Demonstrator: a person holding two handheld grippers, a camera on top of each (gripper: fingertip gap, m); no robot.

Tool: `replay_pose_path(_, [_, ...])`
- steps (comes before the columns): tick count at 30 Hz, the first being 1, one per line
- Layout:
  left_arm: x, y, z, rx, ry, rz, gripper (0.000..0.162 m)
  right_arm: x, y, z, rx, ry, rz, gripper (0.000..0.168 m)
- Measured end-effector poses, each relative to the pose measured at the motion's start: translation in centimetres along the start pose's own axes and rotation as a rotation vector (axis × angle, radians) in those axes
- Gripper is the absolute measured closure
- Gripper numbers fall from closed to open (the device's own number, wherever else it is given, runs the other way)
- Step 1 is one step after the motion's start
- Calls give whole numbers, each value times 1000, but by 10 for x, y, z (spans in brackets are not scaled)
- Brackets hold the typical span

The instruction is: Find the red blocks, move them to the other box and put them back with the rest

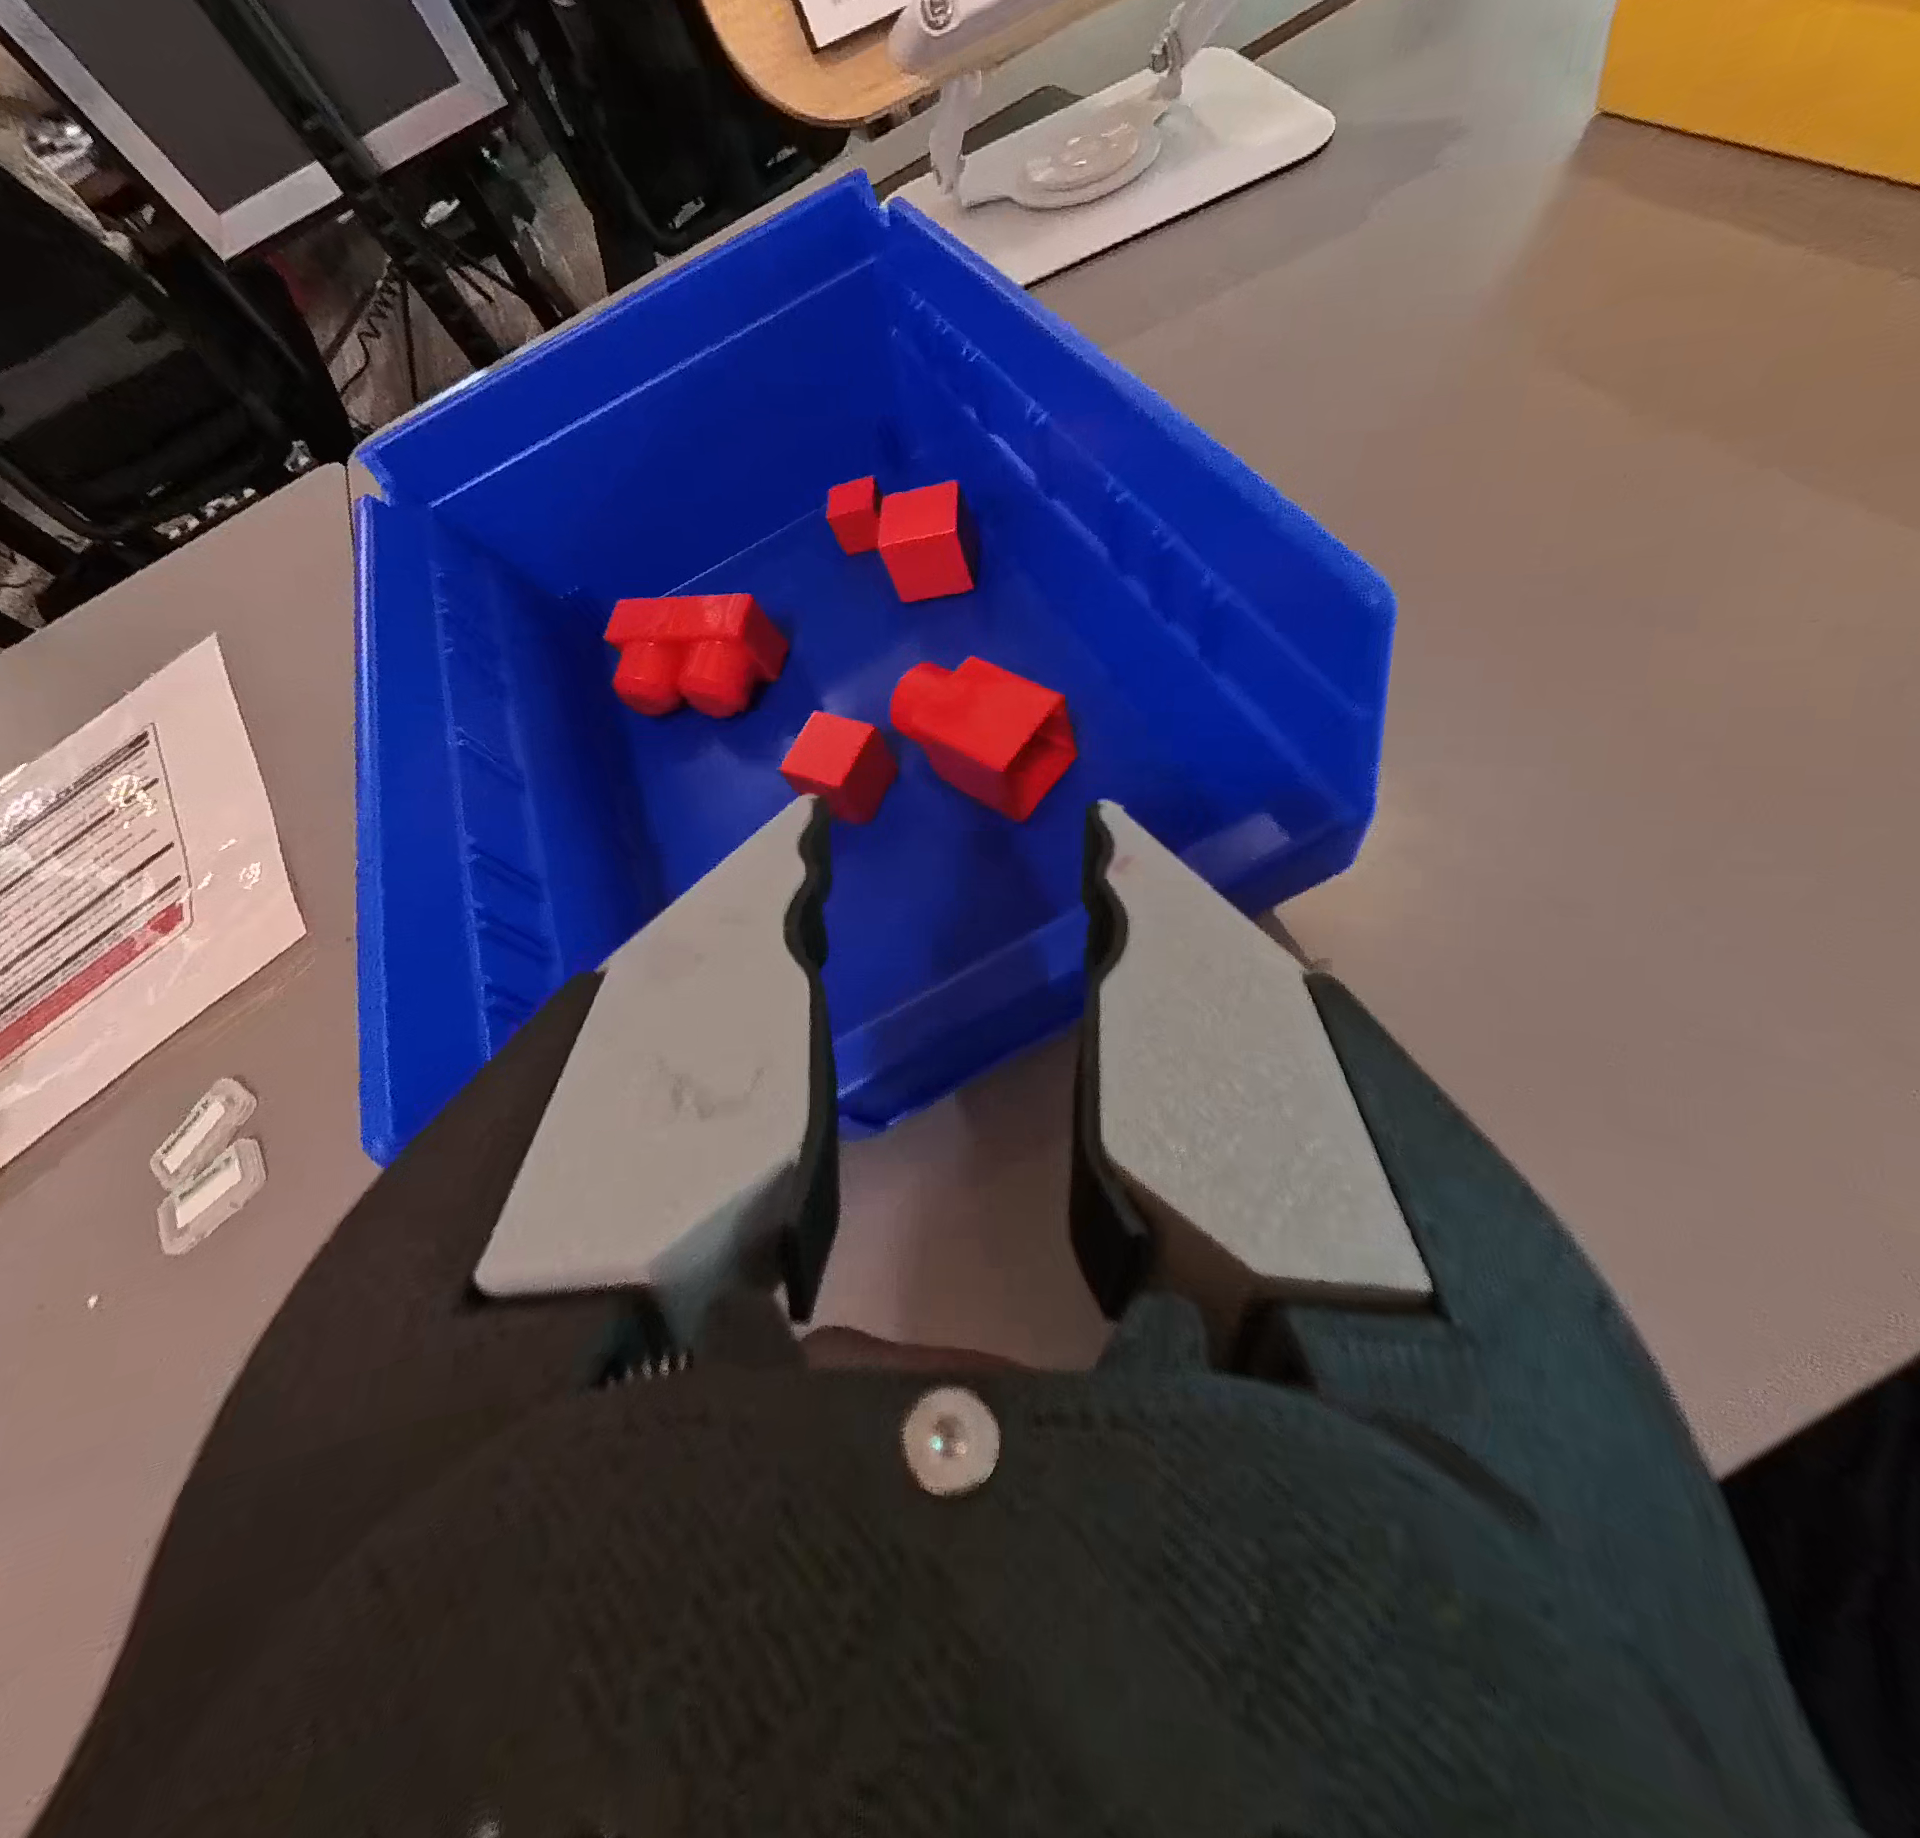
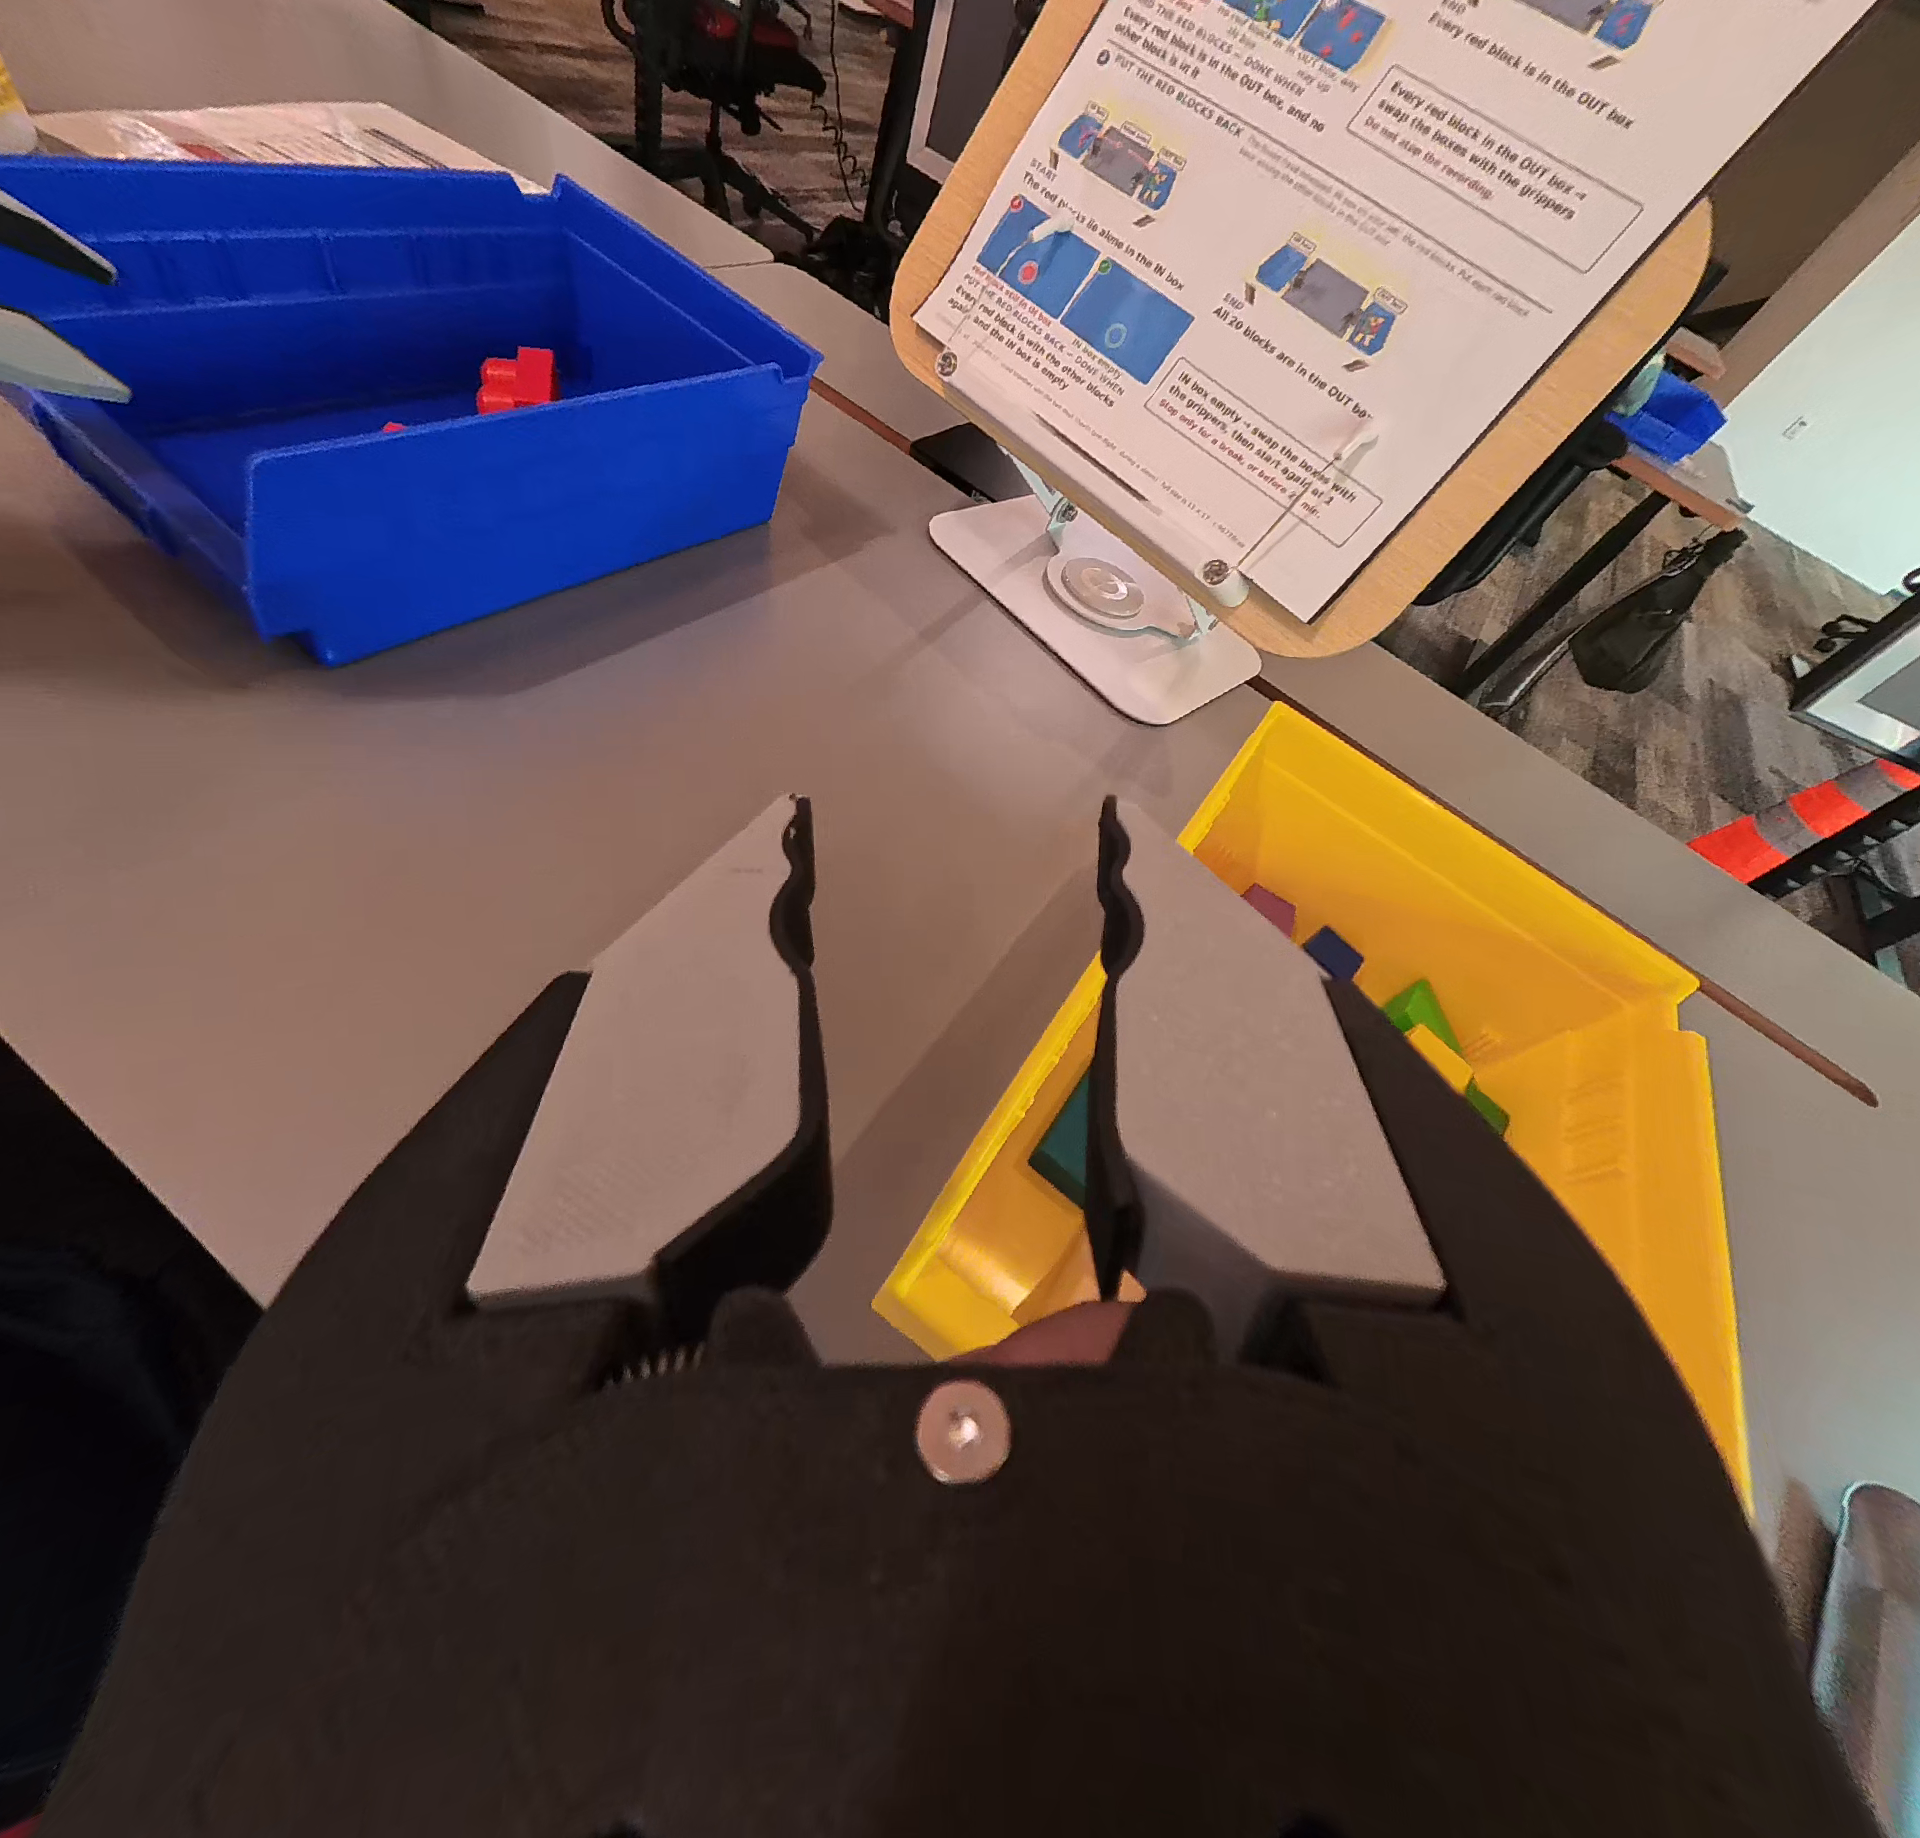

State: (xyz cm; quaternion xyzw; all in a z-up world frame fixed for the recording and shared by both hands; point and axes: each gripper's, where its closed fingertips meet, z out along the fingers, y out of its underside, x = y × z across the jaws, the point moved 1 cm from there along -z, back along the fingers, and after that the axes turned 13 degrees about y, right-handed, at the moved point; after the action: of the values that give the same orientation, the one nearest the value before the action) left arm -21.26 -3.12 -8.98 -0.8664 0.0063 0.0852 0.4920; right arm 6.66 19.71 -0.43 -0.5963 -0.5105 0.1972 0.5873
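Note:
A blue box (image 1: 1164, 500) holds several red blocks: a studded brick (image 1: 691, 650), a hollow block (image 1: 987, 734), a small cube (image 1: 840, 765) and two cubes (image 1: 914, 536) touching at the back. My left gripper (image 1: 954, 812) is open and empty, its tips over the box's near end beside the small cube. The blue box (image 2: 499, 521) also shows in the right wrist view with a red brick (image 2: 516, 379) inside. My right gripper (image 2: 951, 806) is open and empty above the table, beside a yellow box (image 2: 1455, 915) holding blocks of other colours (image 2: 1418, 1009).
A tilted instruction sheet on a wooden board with a white stand (image 2: 1299, 261) rises at the table's far edge between the boxes. A paper in a plastic sleeve (image 1: 114, 874) and two small clear cases (image 1: 208, 1160) lie left of the blue box.

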Motion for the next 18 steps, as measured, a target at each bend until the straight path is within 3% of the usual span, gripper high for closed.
replay_pose_path(18, [-7,8,11,-17,-39,-11,114,2,-2,-3,12,-9,11,117])
